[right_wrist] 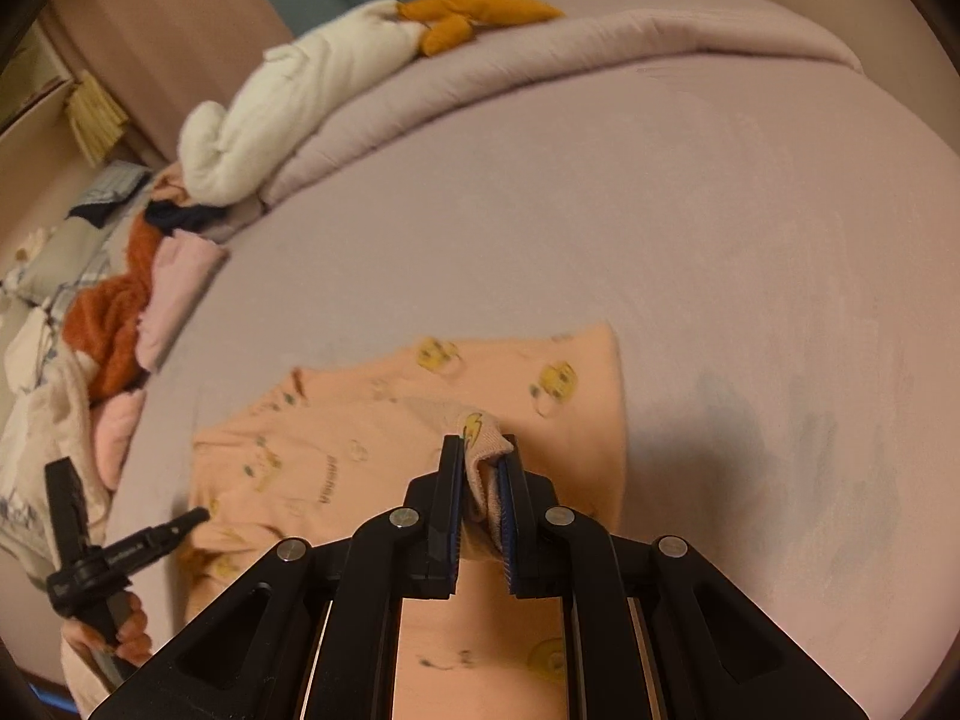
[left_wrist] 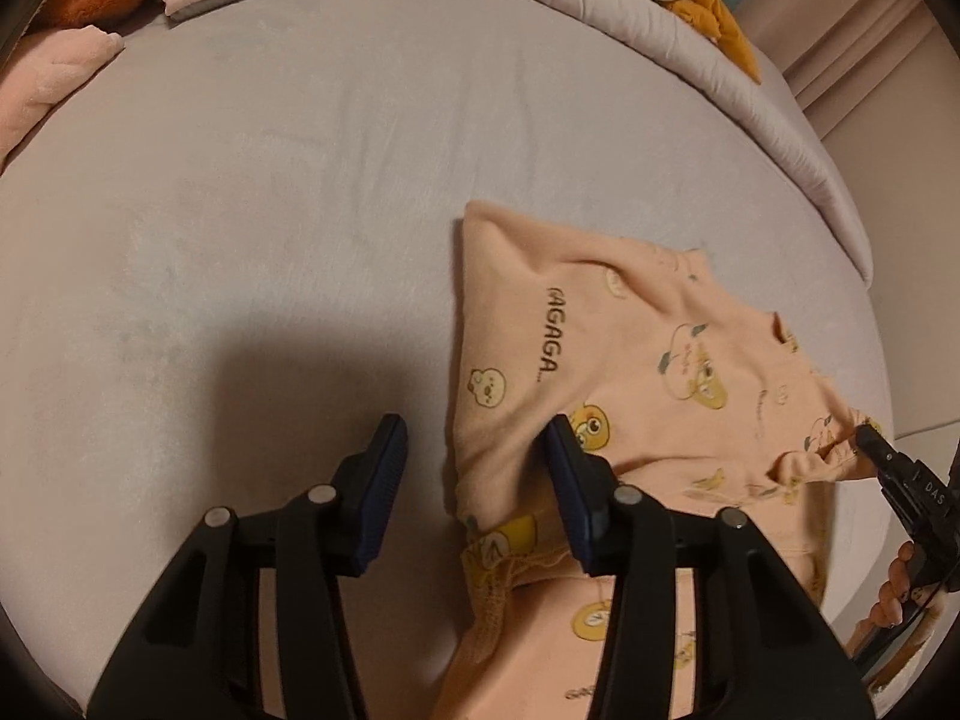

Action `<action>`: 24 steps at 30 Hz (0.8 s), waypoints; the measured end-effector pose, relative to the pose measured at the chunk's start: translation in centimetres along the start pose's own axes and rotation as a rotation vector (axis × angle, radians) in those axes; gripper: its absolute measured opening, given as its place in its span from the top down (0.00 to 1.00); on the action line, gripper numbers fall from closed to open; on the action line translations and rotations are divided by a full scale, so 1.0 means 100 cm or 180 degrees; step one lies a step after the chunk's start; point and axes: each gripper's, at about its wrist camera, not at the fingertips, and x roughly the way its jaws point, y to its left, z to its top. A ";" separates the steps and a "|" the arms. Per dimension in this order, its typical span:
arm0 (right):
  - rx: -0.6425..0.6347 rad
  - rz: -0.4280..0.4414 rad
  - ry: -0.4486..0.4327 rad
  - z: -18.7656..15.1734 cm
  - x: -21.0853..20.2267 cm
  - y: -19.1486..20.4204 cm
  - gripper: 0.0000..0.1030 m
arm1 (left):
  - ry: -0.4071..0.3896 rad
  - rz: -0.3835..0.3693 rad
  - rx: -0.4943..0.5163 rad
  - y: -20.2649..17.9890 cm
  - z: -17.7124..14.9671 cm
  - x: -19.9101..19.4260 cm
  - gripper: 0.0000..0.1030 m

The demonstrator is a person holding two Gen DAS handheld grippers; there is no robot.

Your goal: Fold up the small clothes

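Your right gripper [right_wrist: 480,456] is clamped on a bunched fold of the peach garment [right_wrist: 372,456], a knot of cloth with a yellow print poking up between its blue pads, the jaws nearly together. That garment, peach with yellow cartoon animals and dark lettering, lies spread on the lilac bed sheet [right_wrist: 660,228] in front of you, partly doubled over itself. Your left gripper [left_wrist: 474,450] hangs with its jaws about half apart and nothing pressed between them: in its own view the left finger [left_wrist: 381,462] sits over bare sheet, while the right finger [left_wrist: 567,468] is over the garment's near left edge, so that edge falls in the gap (whether either pad touches the cloth you cannot tell from here). From the left wrist view your right gripper's black tip reaches the garment's far right edge, where the cloth is gathered into a small ridge, and the fingers of your right hand [left_wrist: 894,588] show wrapped around its handle. From the right wrist view the left gripper's black tip sits at the garment's left edge, with your left hand [right_wrist: 120,630] gripping below it. At the far side of the bed lie a rolled quilt [right_wrist: 540,60], a white plush [right_wrist: 288,102] with an orange piece beside it, and a heap of pink and rust clothes [right_wrist: 138,312], well apart from the garment.
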 end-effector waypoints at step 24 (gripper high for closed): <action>0.0517 -0.0304 0.0027 -0.014 0.022 -0.007 0.51 | -0.0067 0.0066 0.0095 -0.002 -0.016 -0.005 0.52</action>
